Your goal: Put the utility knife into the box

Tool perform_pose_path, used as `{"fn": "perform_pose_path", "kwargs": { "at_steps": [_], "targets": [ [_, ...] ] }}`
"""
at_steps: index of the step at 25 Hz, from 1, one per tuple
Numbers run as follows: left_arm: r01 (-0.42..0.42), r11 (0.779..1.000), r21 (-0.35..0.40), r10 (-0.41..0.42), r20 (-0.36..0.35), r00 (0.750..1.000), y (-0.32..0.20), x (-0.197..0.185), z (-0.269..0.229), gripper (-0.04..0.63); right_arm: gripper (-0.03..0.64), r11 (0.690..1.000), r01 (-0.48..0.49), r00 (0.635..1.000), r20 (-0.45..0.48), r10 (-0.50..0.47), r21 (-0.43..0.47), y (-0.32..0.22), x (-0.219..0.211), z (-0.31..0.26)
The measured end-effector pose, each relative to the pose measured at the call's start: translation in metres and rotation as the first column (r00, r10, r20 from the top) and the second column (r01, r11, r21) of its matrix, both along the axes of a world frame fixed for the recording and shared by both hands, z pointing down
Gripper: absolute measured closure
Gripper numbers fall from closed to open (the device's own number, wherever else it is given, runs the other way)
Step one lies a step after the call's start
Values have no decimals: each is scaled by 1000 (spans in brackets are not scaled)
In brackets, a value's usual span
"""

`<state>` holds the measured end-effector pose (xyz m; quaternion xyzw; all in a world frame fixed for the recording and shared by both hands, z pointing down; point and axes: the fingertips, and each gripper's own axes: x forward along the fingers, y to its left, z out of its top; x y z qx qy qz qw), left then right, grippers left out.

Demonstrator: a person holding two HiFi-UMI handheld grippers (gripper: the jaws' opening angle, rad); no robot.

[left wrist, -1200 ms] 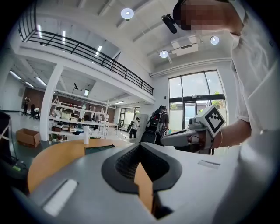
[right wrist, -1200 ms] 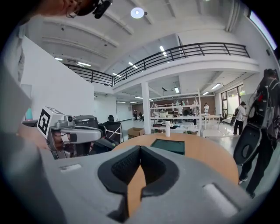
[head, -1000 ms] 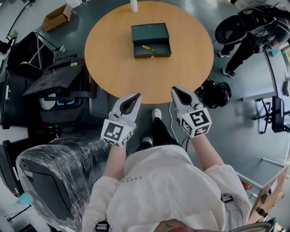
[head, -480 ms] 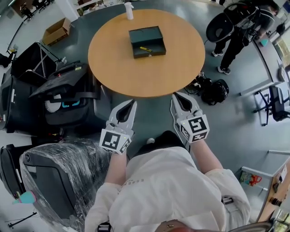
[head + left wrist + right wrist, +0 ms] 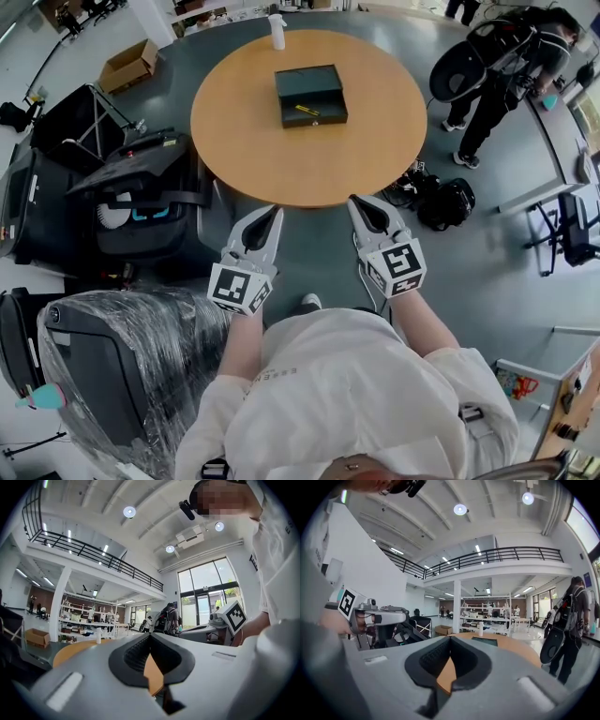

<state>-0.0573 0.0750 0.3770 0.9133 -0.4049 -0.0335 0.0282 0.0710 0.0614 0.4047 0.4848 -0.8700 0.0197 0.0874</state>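
- My left gripper (image 5: 277, 212) is closed, jaw tips together with nothing between them; through the gap behind the tips I see only the table's wood.
- My right gripper (image 5: 353, 201) is closed too, and empty.
- Both hang side by side over the grey floor, just short of the near edge of the table (image 5: 253, 141), pointing toward it.
- The box (image 5: 310, 82) sits open near the middle of the table, well apart from both grippers.
- The knife (image 5: 306, 111), yellow, lies inside the box, in the half nearer to me.
- A white bottle (image 5: 277, 31) stands upright at the table's far edge, behind the box.
- A carton (image 5: 131, 64) lies on the floor to the far left.
- A black bag (image 5: 446, 202) rests on the floor to the right of the table.
- A person (image 5: 506, 70) in dark clothes stands to the far right.
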Motion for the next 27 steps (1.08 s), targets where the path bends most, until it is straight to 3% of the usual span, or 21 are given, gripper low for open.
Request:
{"fn": "perform_pose_path", "kwargs": {
  "at_steps": [4, 27],
  "targets": [
    [-7, 1000, -10, 7, -37, 999, -1, 4, -4, 580, 624, 1000, 24, 1000, -2, -24, 5, 1, 1, -2],
    [9, 1000, -18, -9, -2, 1000, 16, 22, -5, 580, 624, 998, 65, 997, -48, -66, -20, 15, 15, 6]
  ]
}}
